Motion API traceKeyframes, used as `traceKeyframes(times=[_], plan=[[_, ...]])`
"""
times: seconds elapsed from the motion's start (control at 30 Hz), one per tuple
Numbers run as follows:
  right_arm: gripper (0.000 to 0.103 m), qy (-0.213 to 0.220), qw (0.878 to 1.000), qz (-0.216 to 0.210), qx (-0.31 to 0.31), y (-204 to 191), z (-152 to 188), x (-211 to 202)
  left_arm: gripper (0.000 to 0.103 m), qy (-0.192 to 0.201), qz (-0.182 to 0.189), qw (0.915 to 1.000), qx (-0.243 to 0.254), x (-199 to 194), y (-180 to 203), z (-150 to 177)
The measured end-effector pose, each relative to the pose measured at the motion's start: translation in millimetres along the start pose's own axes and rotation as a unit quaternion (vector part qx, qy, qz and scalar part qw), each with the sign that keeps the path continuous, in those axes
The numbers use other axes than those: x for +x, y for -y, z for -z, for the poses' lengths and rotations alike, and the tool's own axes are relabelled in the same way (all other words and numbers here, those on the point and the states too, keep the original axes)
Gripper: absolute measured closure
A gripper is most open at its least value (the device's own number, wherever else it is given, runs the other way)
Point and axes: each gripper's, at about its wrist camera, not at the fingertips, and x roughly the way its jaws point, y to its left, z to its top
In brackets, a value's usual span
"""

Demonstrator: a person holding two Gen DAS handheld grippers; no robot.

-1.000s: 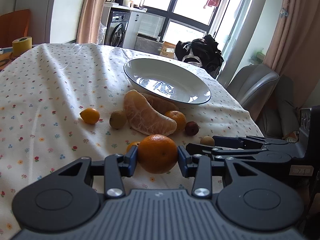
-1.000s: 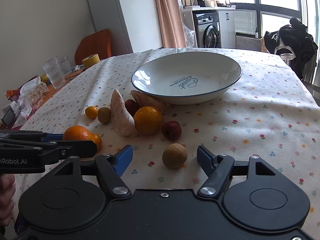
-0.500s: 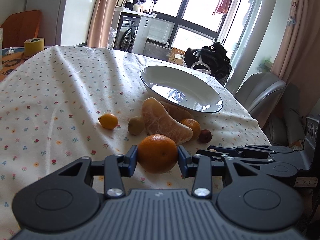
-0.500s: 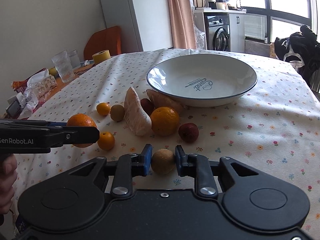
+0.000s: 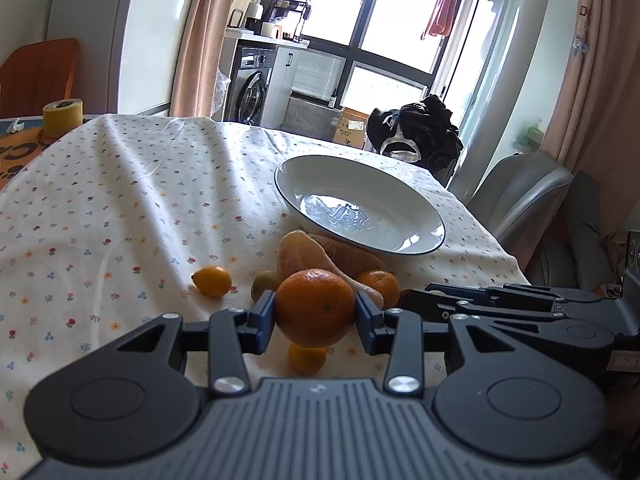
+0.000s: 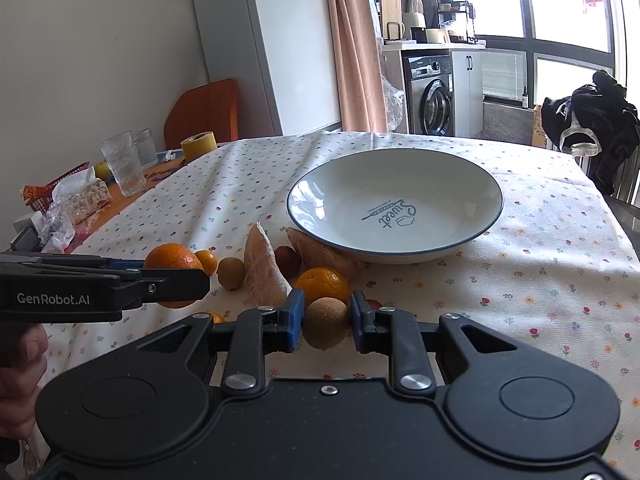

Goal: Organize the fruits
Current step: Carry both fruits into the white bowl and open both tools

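My left gripper (image 5: 315, 314) is shut on a large orange (image 5: 315, 306), held above the floral tablecloth; the same orange (image 6: 173, 258) shows at the left of the right wrist view. My right gripper (image 6: 325, 322) is shut on a small round brown fruit (image 6: 326, 322), also lifted. Ahead stands a white plate (image 6: 486, 224) with a dark rim, nothing in it. Between the grippers and the plate (image 5: 288, 188) lie pomelo segments (image 6: 264, 270), another orange (image 6: 326, 282), a kumquat (image 5: 212, 280), a greenish fruit (image 5: 265, 283), a reddish fruit (image 6: 287, 260) and a small kumquat (image 5: 307, 358).
Two glasses (image 6: 123, 164), a yellow tape roll (image 6: 199, 145) and plastic-wrapped items (image 6: 68, 208) stand at the table's left end. A grey chair (image 5: 516, 196) and a chair hung with black clothes (image 6: 592, 120) are beyond the right edge. A hand (image 6: 20, 376) holds the left gripper.
The right gripper closed on the brown fruit and lifted it off the cloth. The left gripper rose higher with the orange still held.
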Motion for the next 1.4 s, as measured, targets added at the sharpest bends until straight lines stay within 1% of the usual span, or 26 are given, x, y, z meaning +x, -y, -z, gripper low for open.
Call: traceKeyframes(times=[0.33,0.53,0.7,1.07,1.23,1.4], plan=[[0.080,0.024,1.000,0.004,0.006,7.9,-12.8,-0.8,0.063,0.014,0.003,0.9999,0.001,9.7,7.9,-18.2],[0.080,0.042,0.999,0.010,0.021,16.5,-22.3,0.5,0.063,0.022,0.002,0.9997,0.000,19.2,10.2,-33.5],[0.080,0.049,0.998,0.013,0.030,23.8,-27.0,4.8,0.063,0.024,0.000,0.9997,0.005,28.4,11.3,-44.9],[0.079,0.047,0.998,0.018,0.039,37.9,-31.4,23.1,0.063,0.012,-0.003,0.9998,0.018,53.3,14.0,-57.8],[0.080,0.042,0.998,0.023,0.046,45.9,-33.1,33.7,0.063,0.000,-0.003,0.9999,0.016,66.8,12.3,-60.0],[0.079,0.040,0.997,0.025,0.055,51.5,-31.8,40.7,0.063,-0.010,-0.002,0.9996,0.025,77.4,18.2,-61.8]])
